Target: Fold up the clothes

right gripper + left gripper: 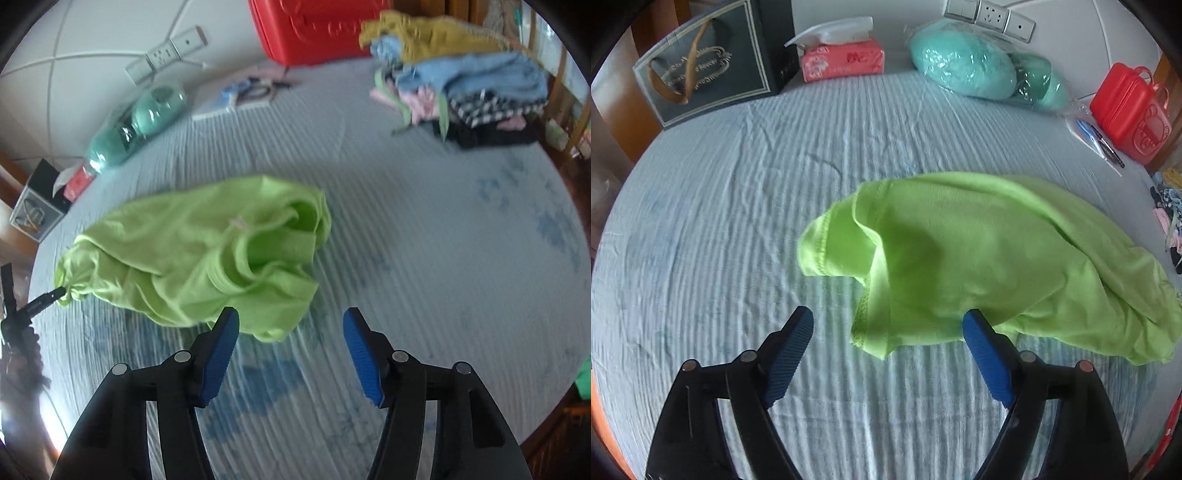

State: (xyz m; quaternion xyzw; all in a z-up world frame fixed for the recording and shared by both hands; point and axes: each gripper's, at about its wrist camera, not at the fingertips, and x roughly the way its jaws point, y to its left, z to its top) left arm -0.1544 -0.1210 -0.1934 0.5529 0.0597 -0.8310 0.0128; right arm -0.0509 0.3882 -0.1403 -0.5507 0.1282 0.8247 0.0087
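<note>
Green garment lies bunched on the bed, ahead of both sets of open jaws.

The green garment [979,258] is a crumpled heap on the striped bedsheet [720,221], its long axis running roughly across the space between the two hands. In the left wrist view it sits ahead and to the right of the left gripper [888,325]: the near hem lies between the spread jaws and the right pad overlaps the cloth's edge, though contact cannot be confirmed. In the right wrist view it lies ahead and to the left of the right gripper [290,325], whose jaws are also spread and hold nothing; its left pad sits at the cloth's near corner. Both grippers are low over the bed, pointing forward. The left one looks better placed over a hem. A pile of other clothes [461,92] sits well apart.
</note>
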